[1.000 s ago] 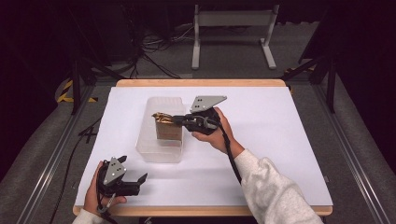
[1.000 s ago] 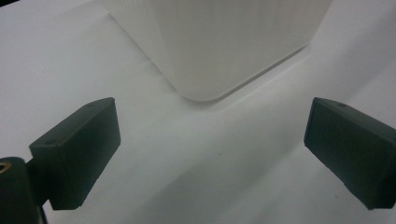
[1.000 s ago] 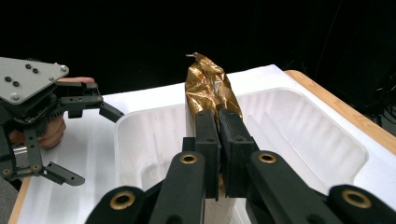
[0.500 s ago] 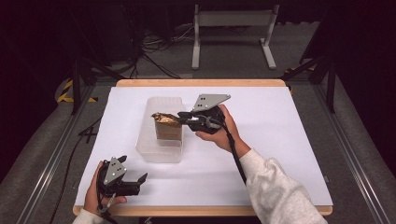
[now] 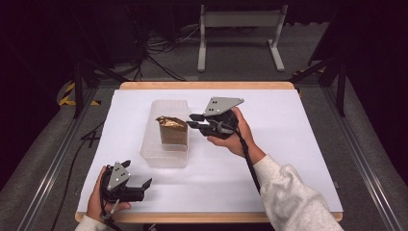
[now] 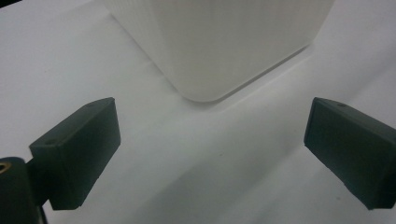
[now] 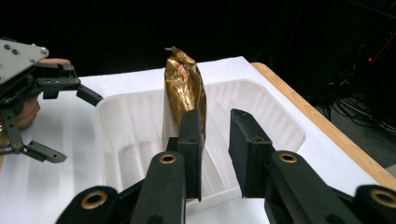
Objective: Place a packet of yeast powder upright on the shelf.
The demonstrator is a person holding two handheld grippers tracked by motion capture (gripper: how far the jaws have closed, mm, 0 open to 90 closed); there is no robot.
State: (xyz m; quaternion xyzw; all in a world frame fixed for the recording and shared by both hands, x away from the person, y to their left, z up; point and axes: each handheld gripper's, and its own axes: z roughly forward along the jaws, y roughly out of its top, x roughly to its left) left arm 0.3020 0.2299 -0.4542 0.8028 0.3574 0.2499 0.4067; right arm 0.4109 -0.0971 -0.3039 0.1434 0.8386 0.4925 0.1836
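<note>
A gold foil bag stands upright in a translucent plastic bin on the white table. My right gripper hovers just right of the bag, pointing at it. Its jaws have just been opening; they stand a little apart with nothing between them. In the right gripper view the bag rises beyond the tips of my right gripper, inside the bin. My left gripper rests wide open near the table's front left corner. In the left gripper view this gripper faces a corner of the bin.
The white table cover spreads to the right of the bin, with a wooden edge at the back. Beyond it are a dark floor, cables and a metal stand. The left gripper shows at the left of the right gripper view.
My right gripper let go of the bag's top and drew back to the right and slightly up. The bag stays standing in the bin. The left gripper has not moved.
</note>
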